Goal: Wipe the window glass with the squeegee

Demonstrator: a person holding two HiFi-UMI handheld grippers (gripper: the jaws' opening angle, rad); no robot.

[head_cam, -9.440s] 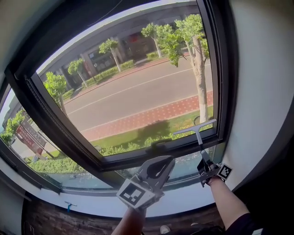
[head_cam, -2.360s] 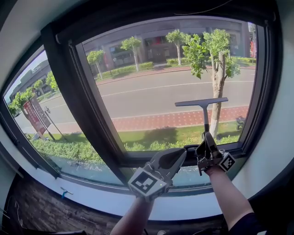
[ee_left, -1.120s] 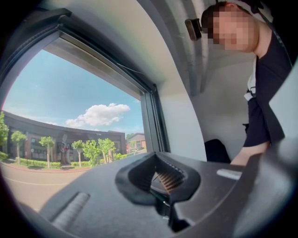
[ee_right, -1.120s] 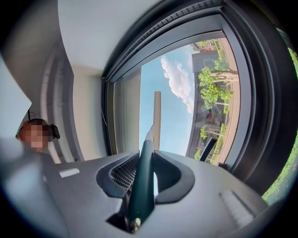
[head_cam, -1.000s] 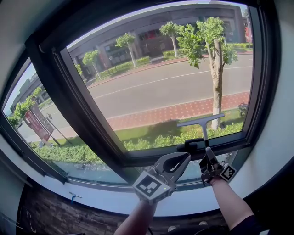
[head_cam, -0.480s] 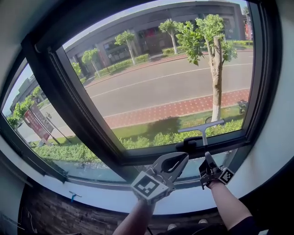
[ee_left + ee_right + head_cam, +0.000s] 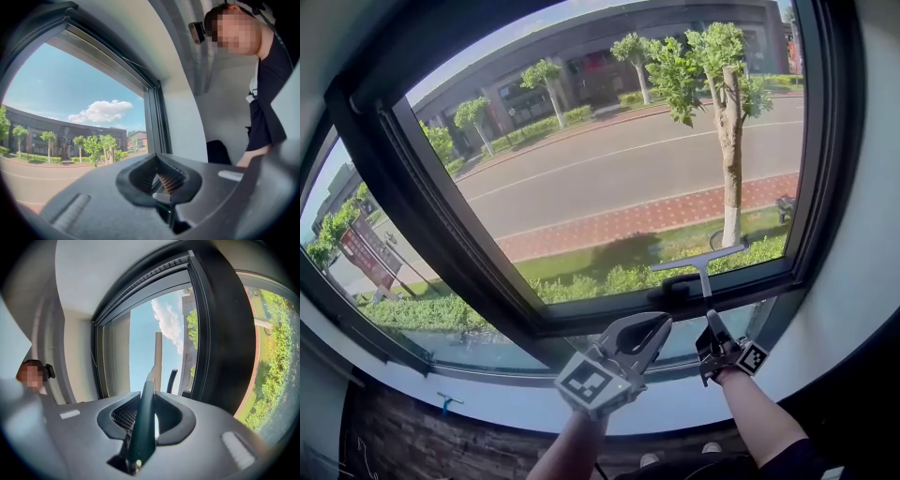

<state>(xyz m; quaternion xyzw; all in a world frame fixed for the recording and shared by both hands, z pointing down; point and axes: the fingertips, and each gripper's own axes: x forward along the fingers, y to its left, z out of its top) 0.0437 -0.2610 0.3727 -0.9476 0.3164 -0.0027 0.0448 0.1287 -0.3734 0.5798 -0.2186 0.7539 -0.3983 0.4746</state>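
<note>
The squeegee (image 7: 701, 266) has a thin handle and a grey crossbar blade lying against the lower part of the large window pane (image 7: 619, 169), just above the bottom frame. My right gripper (image 7: 711, 330) is shut on its dark green handle (image 7: 143, 427), which runs up between the jaws to the blade (image 7: 158, 359). My left gripper (image 7: 642, 333) hovers below the window frame to the left of the right one; its jaws (image 7: 161, 180) are shut with nothing between them.
A black window handle (image 7: 673, 289) sits on the bottom frame beside the squeegee. A thick dark mullion (image 7: 441, 234) slants between the panes. A white sill (image 7: 487, 398) runs below; the white wall (image 7: 872, 244) bounds the right side. A person (image 7: 267, 93) stands behind.
Over the last second the squeegee has slid down the glass, from mid-pane to just above the bottom frame. The left gripper has stayed put below the frame.
</note>
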